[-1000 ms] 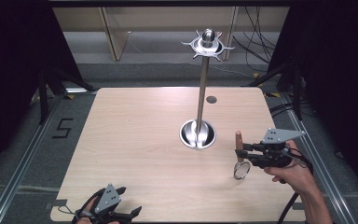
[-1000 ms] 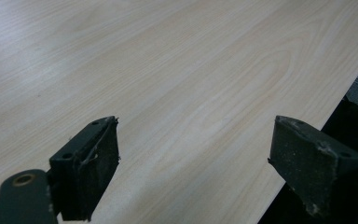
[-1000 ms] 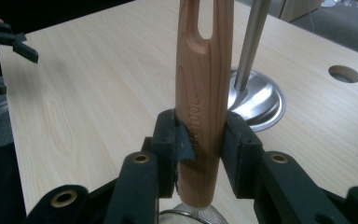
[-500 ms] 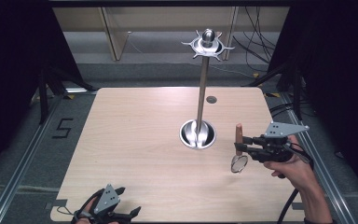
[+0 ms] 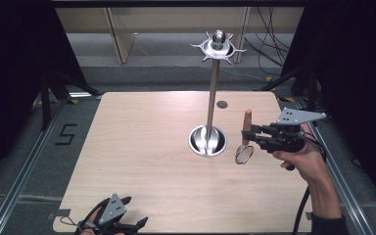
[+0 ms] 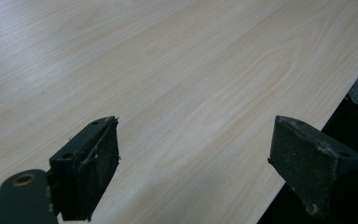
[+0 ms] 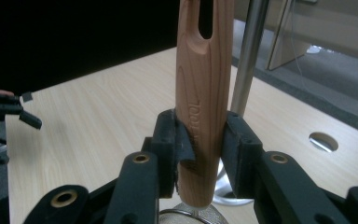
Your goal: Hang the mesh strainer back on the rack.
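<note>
You are working over a big wooden table, and a tall metal stand is rising from a round shiny base near the middle, with a ring of little hooks at the very top. I am guessing you are getting ready to hang something up there. Your right gripper is squeezing tight on the wooden handle of a small strainer, and it is hanging in the air just beside the base, handle up and mesh cup down. Your left gripper is sitting with its jaws wide apart and nothing between them, low over the near edge of the table. Here is what could be going wrong. The hooks are sitting high, so the strainer could be bumping the pole on the way up and shaking the whole stand. The handle is smooth and round, so it could be sliding or twisting in the pads if you are tipping it too fast. The slot near the handle's tip is thin, so it could be missing a hook, and then the strainer could be dropping onto the table.
</note>
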Available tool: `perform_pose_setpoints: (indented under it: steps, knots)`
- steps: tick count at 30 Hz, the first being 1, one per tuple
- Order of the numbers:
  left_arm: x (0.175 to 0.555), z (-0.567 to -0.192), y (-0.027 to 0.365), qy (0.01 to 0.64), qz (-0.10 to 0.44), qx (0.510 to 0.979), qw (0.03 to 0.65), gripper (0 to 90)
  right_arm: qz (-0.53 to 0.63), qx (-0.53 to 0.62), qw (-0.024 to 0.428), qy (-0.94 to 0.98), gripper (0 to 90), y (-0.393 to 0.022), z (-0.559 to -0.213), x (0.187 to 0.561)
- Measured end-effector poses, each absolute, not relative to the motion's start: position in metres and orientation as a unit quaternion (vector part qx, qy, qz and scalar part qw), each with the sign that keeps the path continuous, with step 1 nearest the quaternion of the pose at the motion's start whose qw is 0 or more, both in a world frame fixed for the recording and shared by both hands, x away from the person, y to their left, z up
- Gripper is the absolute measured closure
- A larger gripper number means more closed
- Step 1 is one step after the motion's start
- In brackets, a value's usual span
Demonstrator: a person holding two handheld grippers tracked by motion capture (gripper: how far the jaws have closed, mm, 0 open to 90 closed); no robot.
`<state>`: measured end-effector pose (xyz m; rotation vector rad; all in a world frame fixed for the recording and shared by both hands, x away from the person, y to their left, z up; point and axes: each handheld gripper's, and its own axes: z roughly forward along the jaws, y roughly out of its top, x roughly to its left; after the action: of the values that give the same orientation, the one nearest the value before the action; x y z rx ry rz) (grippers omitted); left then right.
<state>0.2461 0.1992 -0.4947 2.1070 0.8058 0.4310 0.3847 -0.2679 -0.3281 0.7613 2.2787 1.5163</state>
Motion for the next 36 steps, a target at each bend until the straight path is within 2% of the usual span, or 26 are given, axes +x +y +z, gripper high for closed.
perform_pose_setpoints:
  steps: [11, 36]
  knots:
    - [0.246, -0.495, 0.199, 0.318, 0.173, 0.837, 0.41, 15.0, 0.529, 0.266, 0.17, 0.788, 69.5, -0.254, -0.295, 0.398]
    - [0.246, -0.494, 0.199, 0.319, 0.171, 0.837, 0.41, 15.0, 0.531, 0.272, 0.162, 0.786, 69.5, -0.238, -0.255, 0.417]
